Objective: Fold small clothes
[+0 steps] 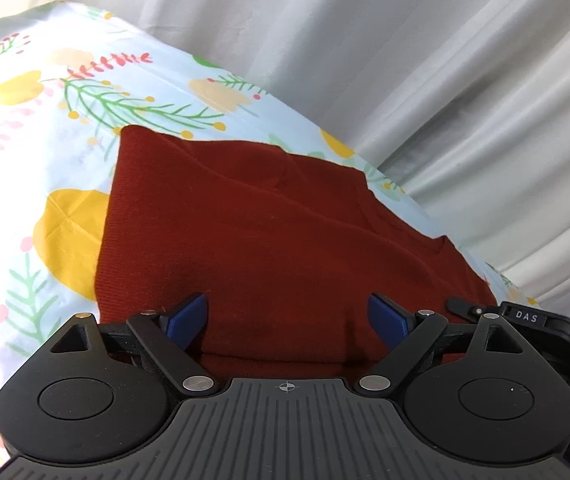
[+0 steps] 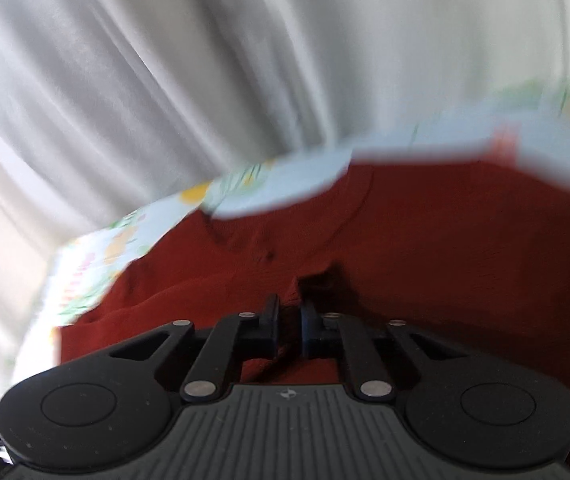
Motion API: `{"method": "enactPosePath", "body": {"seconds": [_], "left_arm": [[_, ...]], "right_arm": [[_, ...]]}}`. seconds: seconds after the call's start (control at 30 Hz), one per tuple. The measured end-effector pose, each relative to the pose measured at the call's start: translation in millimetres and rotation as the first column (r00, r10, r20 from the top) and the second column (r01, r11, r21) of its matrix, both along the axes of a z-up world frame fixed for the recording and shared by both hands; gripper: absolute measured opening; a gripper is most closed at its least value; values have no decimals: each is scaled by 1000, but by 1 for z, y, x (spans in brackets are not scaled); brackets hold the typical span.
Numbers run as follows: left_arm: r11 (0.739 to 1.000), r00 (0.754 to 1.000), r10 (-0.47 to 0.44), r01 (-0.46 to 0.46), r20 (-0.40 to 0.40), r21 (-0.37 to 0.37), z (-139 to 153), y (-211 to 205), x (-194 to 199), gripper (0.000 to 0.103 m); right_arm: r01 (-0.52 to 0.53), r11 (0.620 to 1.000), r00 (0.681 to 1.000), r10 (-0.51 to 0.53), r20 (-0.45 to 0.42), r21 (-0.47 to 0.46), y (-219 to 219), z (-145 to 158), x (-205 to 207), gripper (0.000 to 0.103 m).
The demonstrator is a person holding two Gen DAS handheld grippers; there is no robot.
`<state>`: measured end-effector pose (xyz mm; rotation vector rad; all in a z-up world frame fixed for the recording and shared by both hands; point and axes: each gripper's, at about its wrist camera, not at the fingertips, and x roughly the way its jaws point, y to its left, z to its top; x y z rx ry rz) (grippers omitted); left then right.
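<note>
Left tongs [image 1: 287, 316]: nearest item in the left wrist view. Blue pads [image 1: 189, 314] set wide apart, nothing between them; they hover low over the near edge of the garment.

Red knit garment [image 1: 269, 240]: small top, lying flat on the table [image 1: 37, 152], which carries a pale blue floral cloth. Already partly folded, by the look of the layered edges and a seam running across it. It lies straight ahead of the left tongs and spreads away from them; its long axis runs from the near side toward the far right corner of the table.

Right tongs [image 2: 289, 320]: drawn narrow, pinching a raised fold of the same garment [image 2: 425, 248]. The fabric bunches into a small peak just beyond the tips.

White curtain [image 1: 425, 60]: hangs behind the table, well apart from the garment.

Governing relation: the right tongs already hold cloth; the left are free and equally near the garment's near edge. Judged next requirement: the free tongs need an edge to match the held one before the fold is carried over.

View differences: the left wrist view gives the garment's whole outline and its place on the table, plus a black part marked DAS [image 1: 525, 317] at the garment's right, probably the other tool. The right wrist view, blurred, alone shows the actual pinch.
</note>
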<state>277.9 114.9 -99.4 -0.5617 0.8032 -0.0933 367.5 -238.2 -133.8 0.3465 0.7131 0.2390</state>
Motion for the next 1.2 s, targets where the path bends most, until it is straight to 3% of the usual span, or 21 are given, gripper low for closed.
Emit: {"method": "enactPosePath", "body": {"seconds": [0.07, 0.13, 0.23, 0.37, 0.47, 0.5, 0.6, 0.67, 0.7, 0.8, 0.9, 0.97, 1.03, 1.1, 1.2], "left_arm": [[1000, 1000, -7, 7, 29, 6, 8, 0, -1, 92], [1000, 998, -16, 15, 58, 28, 18, -1, 0, 92], [999, 997, -29, 25, 77, 47, 21, -3, 7, 95], [996, 998, -44, 41, 37, 83, 12, -9, 23, 95], [992, 997, -65, 62, 31, 111, 8, -14, 32, 95], [991, 997, -72, 69, 26, 118, 8, -16, 35, 95], [985, 994, -105, 102, 17, 138, 6, -26, 45, 95], [981, 991, -131, 128, 15, 148, 4, -34, 49, 95], [978, 990, -142, 138, 12, 155, 3, -38, 52, 95], [969, 986, -167, 162, 14, 188, 2, -46, 57, 95], [963, 985, -175, 170, 3, 210, -1, -47, 59, 95], [962, 985, -174, 173, -14, 213, -4, -46, 58, 95], [963, 985, -169, 169, -20, 208, -5, -43, 54, 95], [965, 985, -172, 170, -9, 198, -3, -44, 50, 95], [962, 980, -199, 198, -10, 191, -5, -55, 54, 95]], "right_arm": [[81, 992, 991, -70, 117, -100, -3, 22, -15, 8], [201, 960, 967, -163, 197, -195, -15, 35, -29, 8], [294, 917, 951, -251, 183, -271, -45, 29, -38, 8], [273, 947, 961, -275, 12, -168, -80, 5, -38, 13], [286, 955, 958, -287, 1, -85, -92, 3, -43, 24], [276, 959, 961, -276, -5, -65, -93, 1, -41, 33], [251, 965, 967, -254, -27, -81, -85, -6, -30, 38], [233, 964, 971, -237, -20, -125, -76, -6, -24, 7], [212, 969, 977, -214, -8, -129, -73, -3, -23, 4], [269, 958, 962, -262, 76, -103, -80, 10, -30, 4], [365, 894, 930, -361, 66, -261, -84, 6, -26, 0], [384, 876, 918, -395, 22, -292, -87, 3, -27, 3], [372, 911, 928, -373, 28, -179, -89, 9, -39, 4], [295, 952, 955, -292, 41, -81, -78, 15, -45, 4], [171, 977, 985, -170, 18, -123, -46, 9, -34, 5]]}}
